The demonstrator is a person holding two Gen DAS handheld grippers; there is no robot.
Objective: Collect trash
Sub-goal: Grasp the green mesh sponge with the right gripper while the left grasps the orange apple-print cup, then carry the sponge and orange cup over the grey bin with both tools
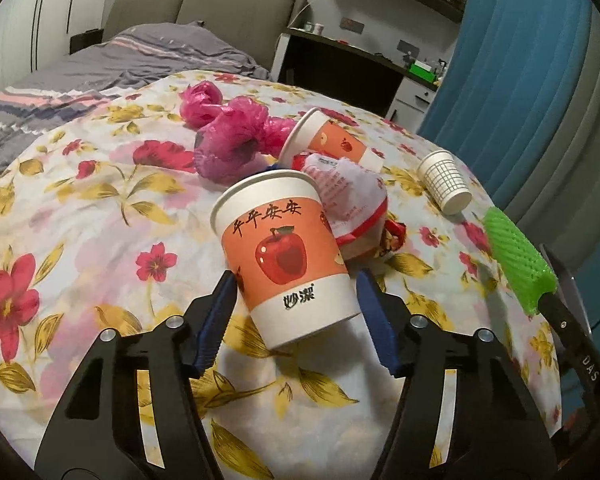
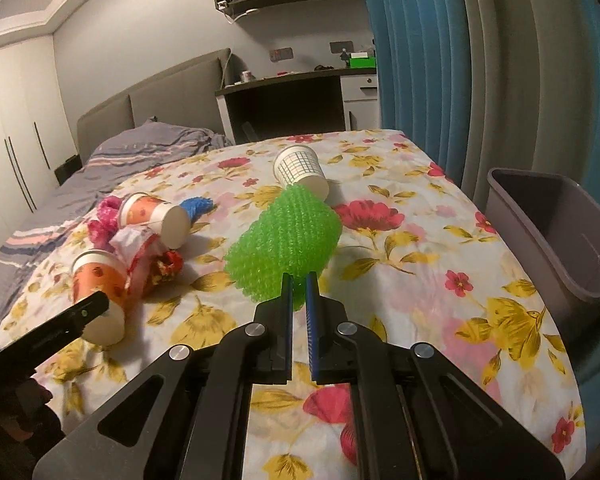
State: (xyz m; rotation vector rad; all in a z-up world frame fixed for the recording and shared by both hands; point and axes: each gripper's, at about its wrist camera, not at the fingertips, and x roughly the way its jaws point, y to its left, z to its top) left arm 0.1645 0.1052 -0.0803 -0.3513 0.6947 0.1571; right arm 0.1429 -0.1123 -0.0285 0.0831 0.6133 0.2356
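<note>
An orange paper cup with a red apple (image 1: 288, 260) stands tilted on the floral cloth (image 1: 100, 216). My left gripper (image 1: 296, 280) has its blue pads against the cup's lower sides, shut on it. One left fingertip (image 2: 86, 312) shows in front of that cup (image 2: 96, 284) in the right wrist view. My right gripper (image 2: 298, 280) is shut on a green foam net sleeve (image 2: 284, 240), held above the cloth; the sleeve (image 1: 516, 260) also shows at the right of the left wrist view. A grey bin (image 2: 556, 232) stands off the table's right edge.
A second apple cup (image 1: 332, 140) lies on its side by a white and red wrapper (image 1: 344, 196) and pink plastic bags (image 1: 228, 136). A white grid cup (image 2: 300, 172) lies farther back, with a blue foam net (image 2: 196, 206) nearby. Bed, desk and blue curtain stand behind.
</note>
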